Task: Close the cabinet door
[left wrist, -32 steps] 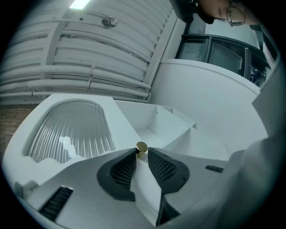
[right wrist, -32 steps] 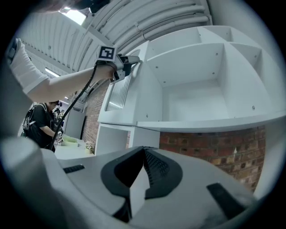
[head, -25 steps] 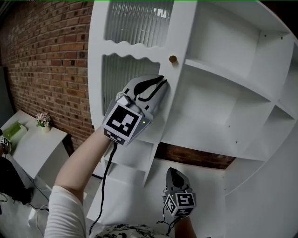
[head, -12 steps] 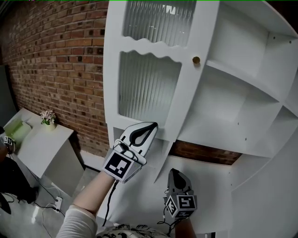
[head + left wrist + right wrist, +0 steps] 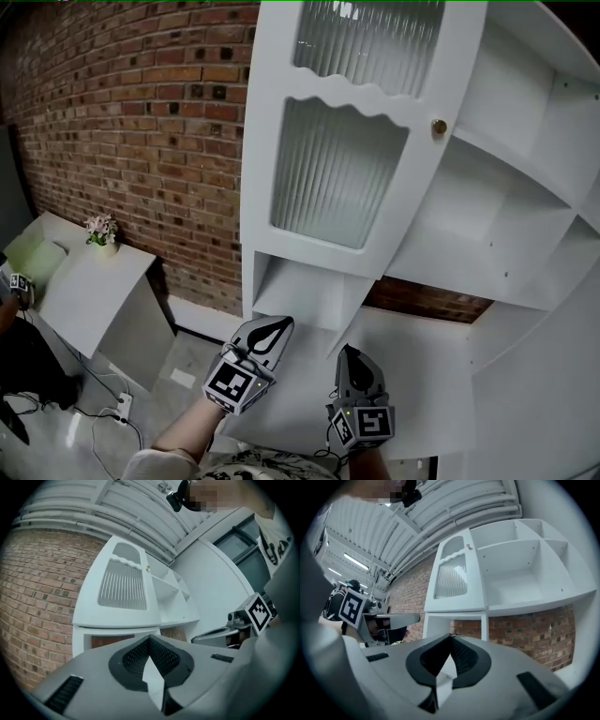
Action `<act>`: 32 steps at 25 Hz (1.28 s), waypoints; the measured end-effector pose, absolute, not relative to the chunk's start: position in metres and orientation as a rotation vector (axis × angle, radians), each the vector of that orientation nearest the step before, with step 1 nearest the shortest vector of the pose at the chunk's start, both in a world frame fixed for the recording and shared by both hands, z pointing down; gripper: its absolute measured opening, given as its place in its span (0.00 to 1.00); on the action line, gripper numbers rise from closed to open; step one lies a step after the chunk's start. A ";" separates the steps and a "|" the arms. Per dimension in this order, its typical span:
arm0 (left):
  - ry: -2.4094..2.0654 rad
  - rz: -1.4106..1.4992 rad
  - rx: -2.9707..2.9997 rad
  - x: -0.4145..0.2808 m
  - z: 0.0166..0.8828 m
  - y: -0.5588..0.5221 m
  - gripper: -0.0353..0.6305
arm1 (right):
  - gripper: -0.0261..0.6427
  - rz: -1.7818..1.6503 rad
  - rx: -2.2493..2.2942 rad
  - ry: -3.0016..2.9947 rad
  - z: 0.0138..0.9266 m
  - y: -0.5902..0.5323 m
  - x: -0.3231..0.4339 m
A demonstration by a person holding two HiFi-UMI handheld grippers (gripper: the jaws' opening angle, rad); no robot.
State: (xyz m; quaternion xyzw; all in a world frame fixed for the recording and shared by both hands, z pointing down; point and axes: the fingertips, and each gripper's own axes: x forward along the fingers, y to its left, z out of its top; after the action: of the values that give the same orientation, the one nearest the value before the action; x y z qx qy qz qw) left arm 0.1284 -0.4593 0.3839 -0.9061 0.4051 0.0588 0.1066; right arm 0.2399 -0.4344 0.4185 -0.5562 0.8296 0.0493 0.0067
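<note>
The white cabinet door (image 5: 347, 159) with ribbed glass panes and a small brass knob (image 5: 439, 126) lies flat against the cabinet's left column. It also shows as the door (image 5: 123, 585) in the left gripper view and the door (image 5: 451, 578) in the right gripper view. My left gripper (image 5: 281, 323) hangs low, well below the door, shut on nothing. My right gripper (image 5: 349, 352) is beside it at the bottom middle, tips together and empty. Neither touches the cabinet. The left gripper (image 5: 150, 638) and the right gripper (image 5: 451, 637) each point towards the cabinet front.
Open white shelves (image 5: 525, 197) fill the cabinet's right side, with an open cubby (image 5: 300, 291) under the door. A brick wall (image 5: 141, 141) stands to the left. A white side table (image 5: 84, 291) holds a small flower pot (image 5: 101, 230). Cables lie on the floor (image 5: 112, 408).
My left gripper has dropped from the door's edge to beside the right gripper, and its jaws went from slightly apart to shut. The cabinet sits further right in the head view.
</note>
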 end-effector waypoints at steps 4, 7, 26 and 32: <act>1.235 0.173 -2.730 0.103 0.409 -0.443 0.07 | 0.05 0.103 -1.720 2.587 0.429 -0.424 0.225; 1.254 0.181 -2.735 0.090 0.417 -0.437 0.07 | 0.05 0.078 -1.668 2.636 0.437 -0.417 0.206; 1.211 0.197 -2.725 0.075 0.405 -0.429 0.07 | 0.05 0.039 -1.656 2.697 0.450 -0.411 0.178; 1.199 0.187 -2.708 0.079 0.400 -0.425 0.07 | 0.05 0.059 -1.647 2.708 0.449 -0.410 0.177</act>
State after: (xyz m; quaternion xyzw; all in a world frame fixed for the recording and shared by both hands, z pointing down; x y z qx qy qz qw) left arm 0.0786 -0.4250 0.3999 -0.9091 0.4026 0.0628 0.0870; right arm 0.1766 -0.4098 0.4490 -0.5196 0.8541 0.0185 -0.0141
